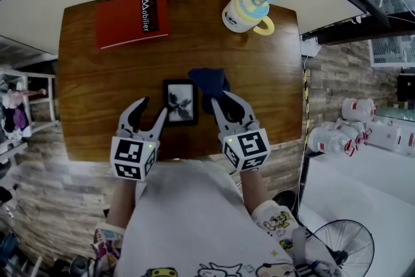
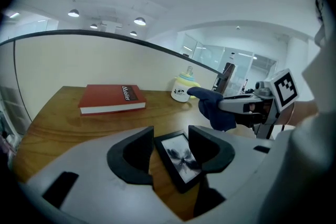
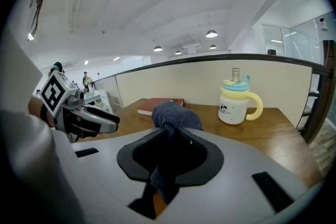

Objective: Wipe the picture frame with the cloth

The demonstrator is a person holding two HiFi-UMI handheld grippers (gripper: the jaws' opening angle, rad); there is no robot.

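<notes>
At the near edge of the wooden table [image 1: 97, 87], the left gripper [image 1: 153, 110] is hovering with its jaws standing wide apart and gripping nothing; its own view is showing the black picture frame [image 1: 180, 102] in the gap between them, with neither pad pressing on it. The frame is lying flat near the middle of the near edge, just beside that gripper's inner jaw. To its right, the right gripper [image 1: 222, 100] is clamping its jaws on a dark blue cloth [image 1: 207, 81], which is bunching out beyond the tips just past the frame's far right corner. A red book [image 1: 131, 18] is lying at the far left corner. A white mug [image 1: 246, 12] with a yellow handle is standing near the far right corner, its yellow-and-blue lid hiding whatever it is holding.
</notes>
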